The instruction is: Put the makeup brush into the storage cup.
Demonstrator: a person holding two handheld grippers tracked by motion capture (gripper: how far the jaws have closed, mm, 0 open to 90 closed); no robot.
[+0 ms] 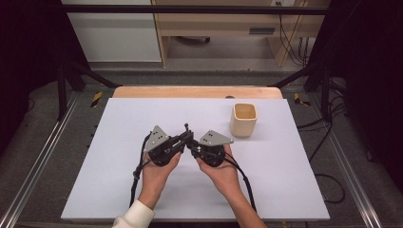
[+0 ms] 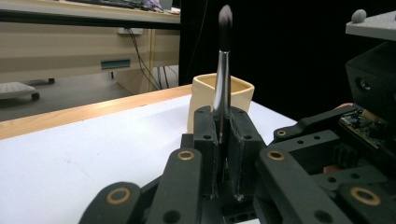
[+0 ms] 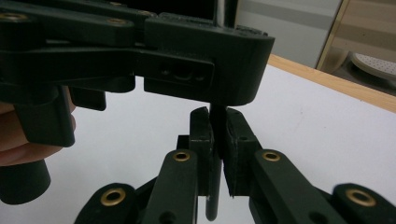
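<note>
Between both grippers' closed jaws stands 1 brush (image 2: 223, 70), seemingly unlabelled, near cup (image 1: 244, 119).

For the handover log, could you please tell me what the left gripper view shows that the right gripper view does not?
Left gripper view: the brush's dark bristle tip and silver ferrule rising from the shut left gripper, with the beige cup behind. Right gripper view: the brush's dark lower handle between the shut right gripper, beneath the other gripper's body. Both: the white table surface and its wooden edge.
</note>
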